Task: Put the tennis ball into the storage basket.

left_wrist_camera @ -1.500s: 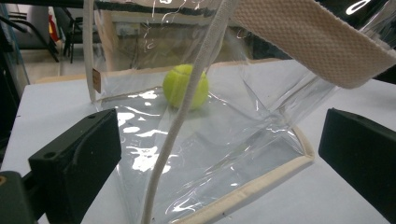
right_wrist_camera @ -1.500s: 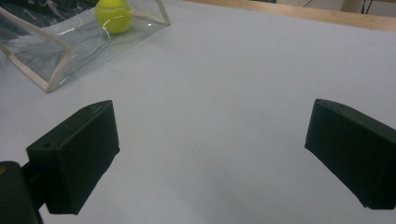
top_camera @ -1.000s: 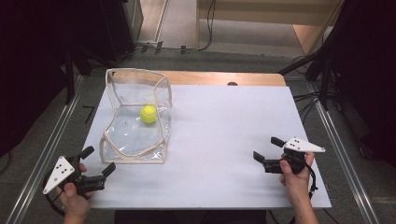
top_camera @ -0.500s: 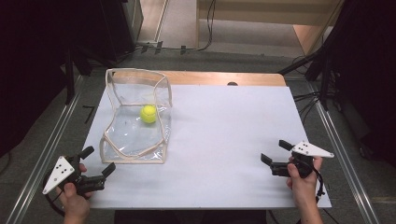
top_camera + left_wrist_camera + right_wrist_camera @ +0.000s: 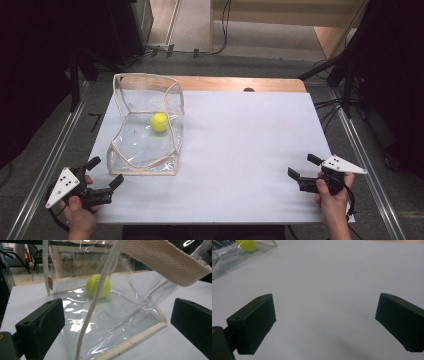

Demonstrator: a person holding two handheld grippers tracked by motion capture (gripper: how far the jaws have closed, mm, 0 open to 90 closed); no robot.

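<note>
Left gripper (image 5: 104,176) at near left table corner, jaws spread wide, empty, pointing at clear plastic bag (image 5: 146,145) just ahead. Right gripper (image 5: 304,171) near right edge, jaws likewise apart, holding nothing, over bare white table (image 5: 240,145). Tennis ball (image 5: 159,121) sits inside bag, on its floor, well apart from both grippers.

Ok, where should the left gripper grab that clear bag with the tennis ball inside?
Judging by its pose, the beige-trimmed near edge of the clear bag. It faces the open left gripper, which could come in low from the person's side, well short of the tennis ball.
</note>
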